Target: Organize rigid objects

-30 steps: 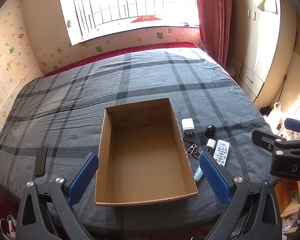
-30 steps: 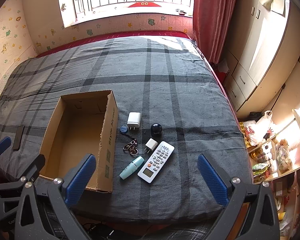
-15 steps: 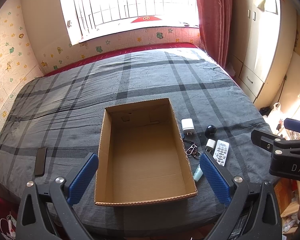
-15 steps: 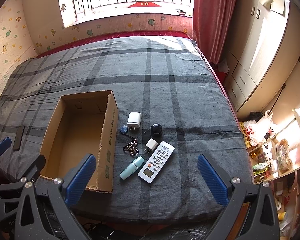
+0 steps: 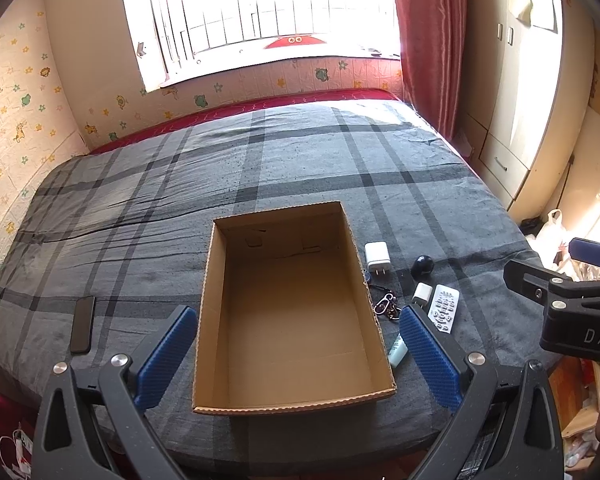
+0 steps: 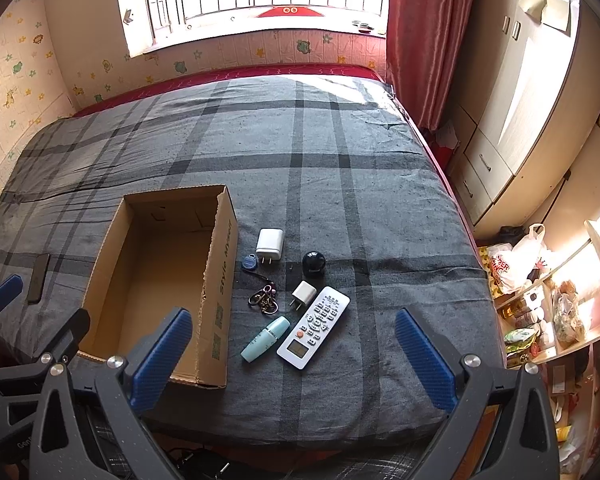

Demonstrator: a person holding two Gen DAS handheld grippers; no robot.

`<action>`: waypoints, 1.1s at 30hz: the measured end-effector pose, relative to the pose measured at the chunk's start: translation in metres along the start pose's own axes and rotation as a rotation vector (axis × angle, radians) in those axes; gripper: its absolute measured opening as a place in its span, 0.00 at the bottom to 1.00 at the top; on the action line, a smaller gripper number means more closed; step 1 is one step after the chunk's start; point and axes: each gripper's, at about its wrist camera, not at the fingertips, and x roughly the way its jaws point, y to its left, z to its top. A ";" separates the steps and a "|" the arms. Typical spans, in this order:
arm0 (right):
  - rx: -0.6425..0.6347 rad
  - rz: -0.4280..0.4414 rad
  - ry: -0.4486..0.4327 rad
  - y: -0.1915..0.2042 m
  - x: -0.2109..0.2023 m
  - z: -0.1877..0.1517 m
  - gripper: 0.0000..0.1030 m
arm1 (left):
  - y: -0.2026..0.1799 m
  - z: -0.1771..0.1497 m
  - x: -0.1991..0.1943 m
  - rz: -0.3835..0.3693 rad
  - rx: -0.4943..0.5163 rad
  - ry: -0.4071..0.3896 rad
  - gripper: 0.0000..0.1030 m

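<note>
Both fingers spread, holding nothing; only right view shows blue key fob (image 6: 249, 262)

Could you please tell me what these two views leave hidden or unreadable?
- Left wrist view: teal tube partly behind a fingertip; blue key fob hidden by cardboard box wall.
- Right wrist view: remote button labels too small; dark phone face unreadable.
- Both: bed's near edge behind the grippers.

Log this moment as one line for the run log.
left hand-held gripper: open, empty | right hand-held gripper: open, empty | cardboard box: empty | remote control, two chargers, keys, teal tube: on bed beside box
</note>
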 end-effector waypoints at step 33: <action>0.003 -0.014 0.020 0.001 0.011 0.004 1.00 | 0.005 0.006 0.006 -0.024 -0.001 -0.001 1.00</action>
